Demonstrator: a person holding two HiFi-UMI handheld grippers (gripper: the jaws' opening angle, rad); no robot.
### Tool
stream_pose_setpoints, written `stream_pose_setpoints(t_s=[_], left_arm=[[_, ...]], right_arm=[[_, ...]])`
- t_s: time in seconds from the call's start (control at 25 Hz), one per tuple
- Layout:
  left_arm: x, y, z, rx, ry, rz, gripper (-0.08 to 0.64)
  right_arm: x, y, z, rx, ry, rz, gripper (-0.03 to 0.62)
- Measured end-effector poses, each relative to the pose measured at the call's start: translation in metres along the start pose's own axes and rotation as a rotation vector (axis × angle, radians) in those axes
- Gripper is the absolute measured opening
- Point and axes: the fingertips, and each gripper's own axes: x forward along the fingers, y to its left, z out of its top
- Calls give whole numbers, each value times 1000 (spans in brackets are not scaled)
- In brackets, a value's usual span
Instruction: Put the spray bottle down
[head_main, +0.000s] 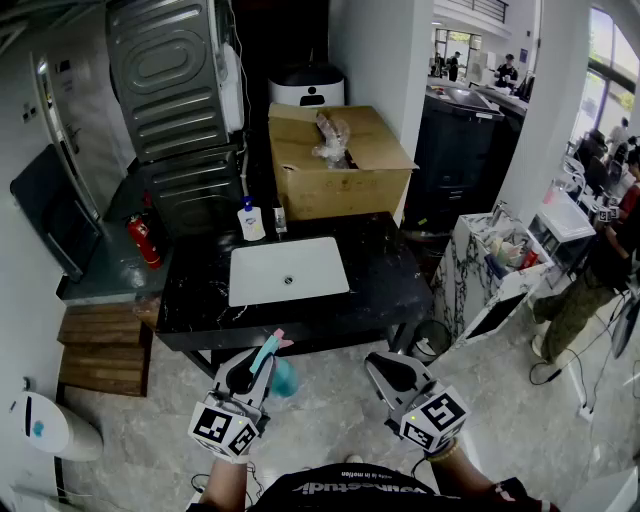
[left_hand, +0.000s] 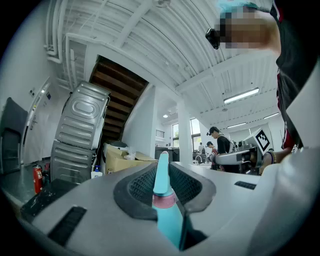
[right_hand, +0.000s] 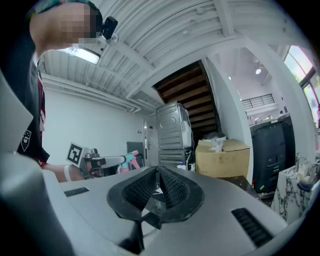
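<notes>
A teal spray bottle (head_main: 274, 368) with a pink collar and trigger is clamped in my left gripper (head_main: 258, 366), low in the head view and in front of the black counter (head_main: 385, 272). In the left gripper view the bottle (left_hand: 164, 200) stands upright between the jaws, and the gripper (left_hand: 162, 172) is shut on its neck. My right gripper (head_main: 385, 366) is alongside to the right, its jaws shut with nothing in them (right_hand: 157, 181). The right gripper view shows the bottle (right_hand: 128, 159) sticking out of the left gripper.
A white sink basin (head_main: 288, 270) is set into the counter, with a soap pump bottle (head_main: 250, 221) behind it. A cardboard box (head_main: 338, 160), a fire extinguisher (head_main: 144, 240), wooden steps (head_main: 100, 350) and a marbled cabinet (head_main: 478, 272) surround it. A person (head_main: 585, 280) stands at the right.
</notes>
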Motion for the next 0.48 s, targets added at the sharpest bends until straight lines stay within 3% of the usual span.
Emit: stream_pose_setpoints(t_s=[0.48], left_arm=[[-1,-4,-1,15,6,-1,84]], right_arm=[[-1,3,-6,-26,17,11,43]])
